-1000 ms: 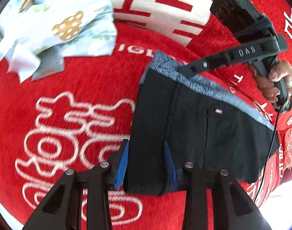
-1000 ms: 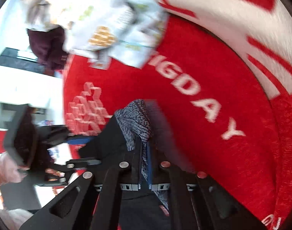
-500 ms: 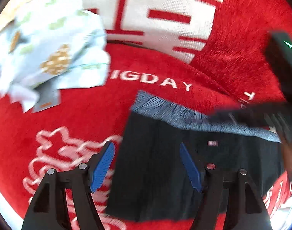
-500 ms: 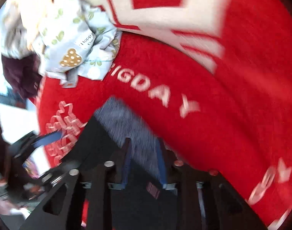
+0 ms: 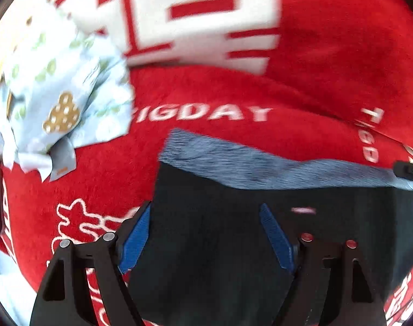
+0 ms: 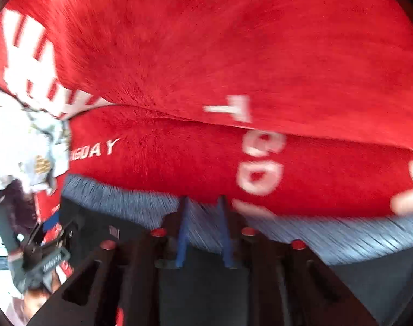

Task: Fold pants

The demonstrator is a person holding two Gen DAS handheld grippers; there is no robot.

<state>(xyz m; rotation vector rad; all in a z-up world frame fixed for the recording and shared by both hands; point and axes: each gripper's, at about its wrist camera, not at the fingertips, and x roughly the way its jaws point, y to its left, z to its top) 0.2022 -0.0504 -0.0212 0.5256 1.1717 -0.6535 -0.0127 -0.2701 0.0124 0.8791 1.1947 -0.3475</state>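
In the left wrist view, the left tool [image 5: 205, 235] is seen closest to the camera, with its two blue-padded fingers [image 5: 134, 240] spread wide; nothing is held between them. Under and between the fingers, the black pants [image 5: 222, 244] are spread flat on the red blanket [image 5: 301, 135]. A small light label is seen on the black cloth, a little to the right of the right finger. Further away, the grey waistband [image 5: 260, 165] runs across the upper edge of the pants. Beyond it, white letters reading "IGDAY" are printed on the red blanket. At the far left, a crumpled light patterned cloth [image 5: 62, 89] is lying on the blanket, apart from the pants.

In the right wrist view, which is blurred, the right tool [image 6: 203, 231] is placed over the grey waistband [image 6: 141, 203]. A narrow gap is seen between its blue fingers [image 6: 182, 233], with the waistband visible in the gap; whether the cloth is gripped cannot be told. At the far left, the left tool [image 6: 47, 233] is seen.
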